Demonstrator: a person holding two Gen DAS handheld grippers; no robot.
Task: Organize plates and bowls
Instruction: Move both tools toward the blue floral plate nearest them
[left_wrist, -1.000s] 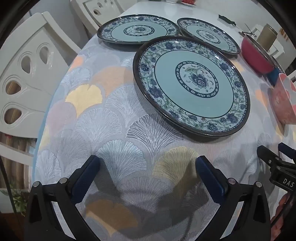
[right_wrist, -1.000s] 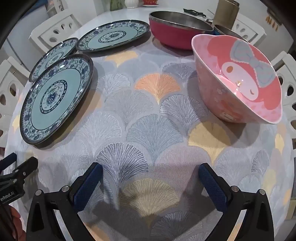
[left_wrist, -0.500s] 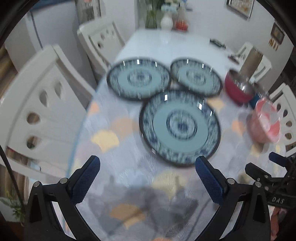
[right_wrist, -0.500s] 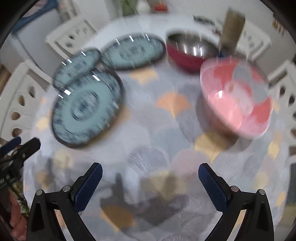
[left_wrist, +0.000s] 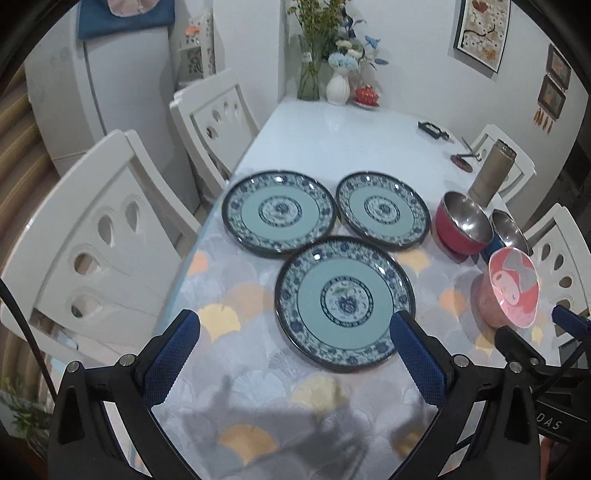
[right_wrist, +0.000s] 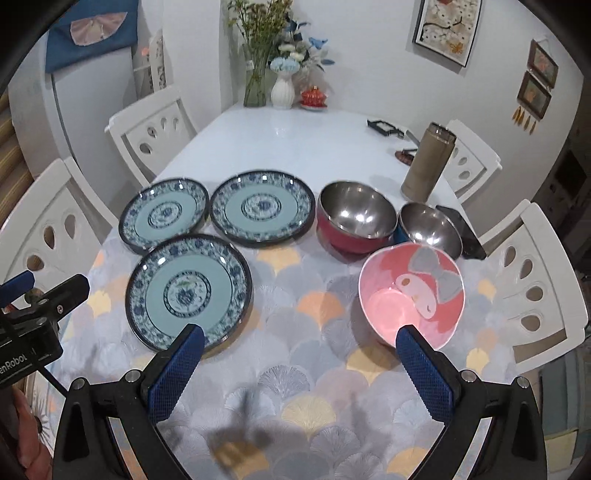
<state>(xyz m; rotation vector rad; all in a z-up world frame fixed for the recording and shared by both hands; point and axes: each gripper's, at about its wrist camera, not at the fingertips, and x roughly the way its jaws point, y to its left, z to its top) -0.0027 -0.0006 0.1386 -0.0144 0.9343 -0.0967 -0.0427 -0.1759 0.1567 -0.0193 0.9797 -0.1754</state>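
Both tools, left tool (left_wrist: 295, 332) and right tool (right_wrist: 299, 347), gape wide and empty; stacking seemingly unstarted; next, probably grip the near plate (left_wrist: 343, 301) at frame centre.

tablecloth (right_wrist: 317, 306): fan-leaf pattern, covers the near end of the white table (right_wrist: 295, 144)
chairs (right_wrist: 151, 129): white, along both sides
far end: white vase (right_wrist: 282, 92), flowers, little red dish (right_wrist: 313, 98)
tan canister (right_wrist: 428, 162): upright, right edge
walls: framed pictures (right_wrist: 447, 29)

Home dining room: table (right_wrist: 295, 147), chairs (right_wrist: 151, 129), fridge (left_wrist: 110, 74).
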